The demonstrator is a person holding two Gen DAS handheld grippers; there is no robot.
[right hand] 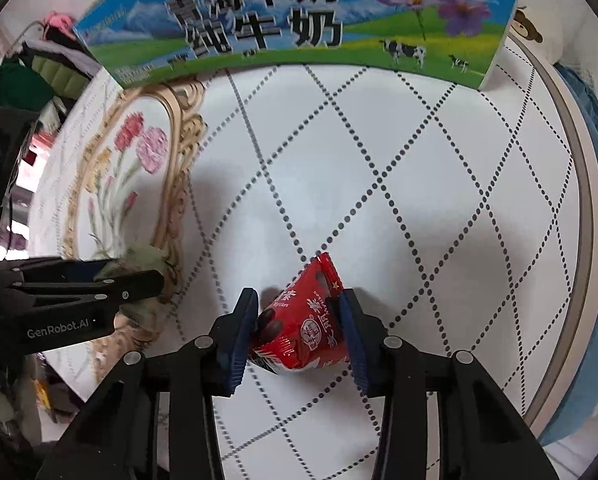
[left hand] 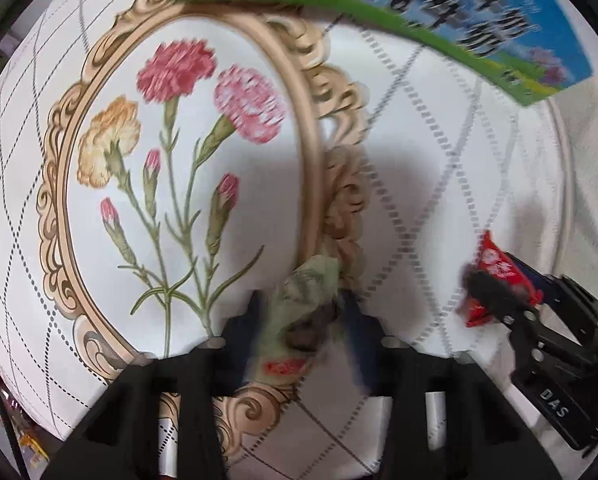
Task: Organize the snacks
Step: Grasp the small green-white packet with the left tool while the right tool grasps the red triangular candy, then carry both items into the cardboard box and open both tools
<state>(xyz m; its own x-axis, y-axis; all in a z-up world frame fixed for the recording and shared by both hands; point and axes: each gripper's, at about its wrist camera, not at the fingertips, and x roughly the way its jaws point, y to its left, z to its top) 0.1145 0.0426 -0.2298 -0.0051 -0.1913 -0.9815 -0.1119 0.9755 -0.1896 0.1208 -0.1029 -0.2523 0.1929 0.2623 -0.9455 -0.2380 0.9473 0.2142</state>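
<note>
Over the white round table (left hand: 439,152) with its dotted lattice and framed carnation print, your left gripper (left hand: 299,312) pinched a blurred green snack packet (left hand: 303,296) beneath the milk carton (left hand: 439,8). From your right wrist, your right gripper (right hand: 299,320) clamped a red snack packet (right hand: 303,320) above the tabletop; clutter filled the room's left edge.

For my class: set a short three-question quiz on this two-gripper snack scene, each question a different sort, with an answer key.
1. True or false: the right gripper has its jaws closed on a red snack packet.
2. What does the left gripper hold? A) green snack packet B) spoon C) nothing
3. Fill in: the milk carton box stands at the table's ____ edge, beyond both grippers.

Key: 1 true; 2 A; 3 far
</note>
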